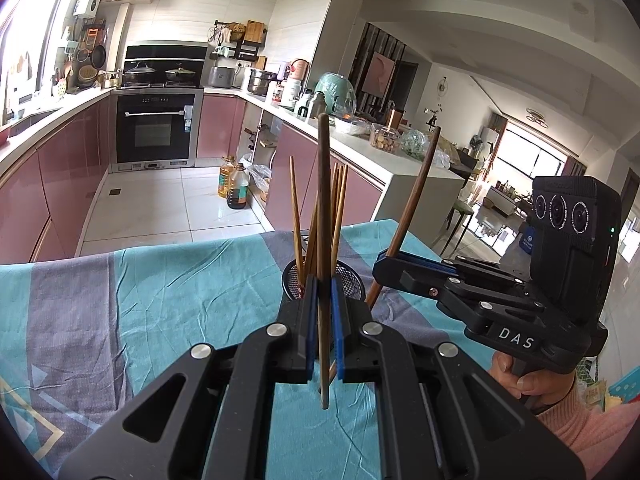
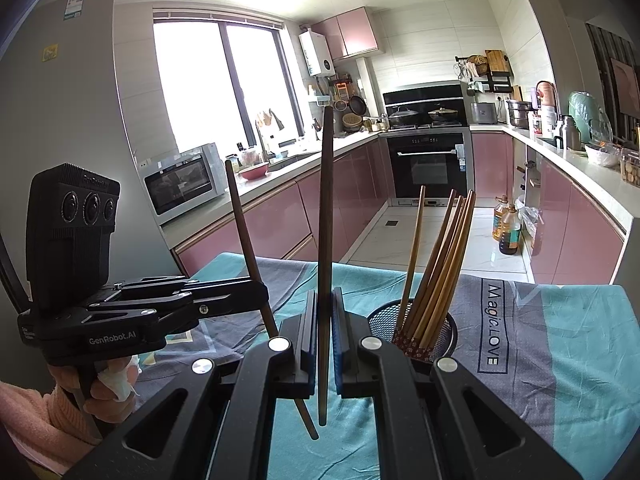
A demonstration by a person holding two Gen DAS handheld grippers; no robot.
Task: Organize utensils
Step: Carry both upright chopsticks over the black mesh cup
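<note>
Each claw (image 1: 323, 332) (image 2: 325, 340) grips one dark chopstick (image 1: 323, 200) (image 2: 326, 208), lower tips cut off.

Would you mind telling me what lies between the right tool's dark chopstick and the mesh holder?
Only bare tablecloth shows between the dark chopstick in the right tool and the mesh holder, seen in the right wrist view.

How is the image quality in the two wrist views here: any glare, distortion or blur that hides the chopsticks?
Left wrist view: strong fisheye bending, window glare top left, yet the dark chopstick in the left claw is sharp. Right wrist view: the window is blown out white, corners vignetted, but the holder and its chopsticks stay crisp.
</note>
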